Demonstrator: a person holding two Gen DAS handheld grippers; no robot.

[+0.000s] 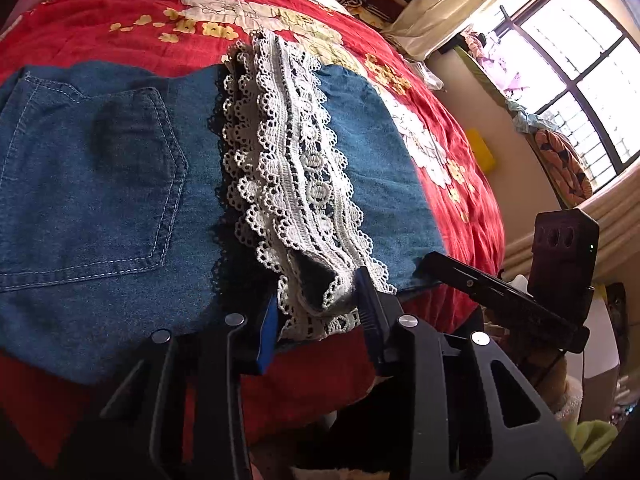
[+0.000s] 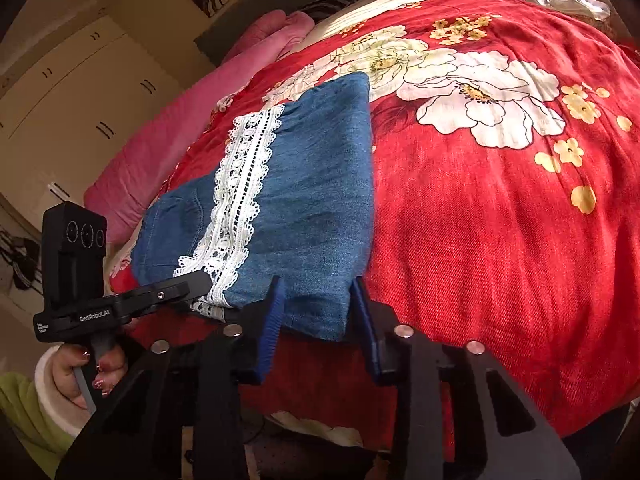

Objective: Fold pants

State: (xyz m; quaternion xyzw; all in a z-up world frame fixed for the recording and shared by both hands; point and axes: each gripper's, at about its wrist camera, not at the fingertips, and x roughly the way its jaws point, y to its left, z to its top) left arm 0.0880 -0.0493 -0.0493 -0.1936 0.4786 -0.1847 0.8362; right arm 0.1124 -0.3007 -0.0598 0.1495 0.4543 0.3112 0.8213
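Blue denim pants (image 1: pixel 100 184) with a back pocket lie folded on the red flowered bedspread (image 1: pixel 120 36). A white lace hem band (image 1: pixel 296 184) lies across them. My left gripper (image 1: pixel 320 312) is open, its blue pads on either side of the lace end near the bed's front edge. In the right wrist view the pants (image 2: pixel 316 200) show with the lace hem band (image 2: pixel 236 200) on the left. My right gripper (image 2: pixel 316 312) is open, its pads on either side of the near denim corner. The left gripper (image 2: pixel 168 292) shows there at the lace end.
The bedspread (image 2: pixel 500 240) reaches far to the right of the pants. A pink quilt (image 2: pixel 160 144) lies along the bed's far left side. Wardrobes (image 2: pixel 72 80) stand beyond it. A window (image 1: pixel 572 76) and piled clothes are at the right in the left wrist view.
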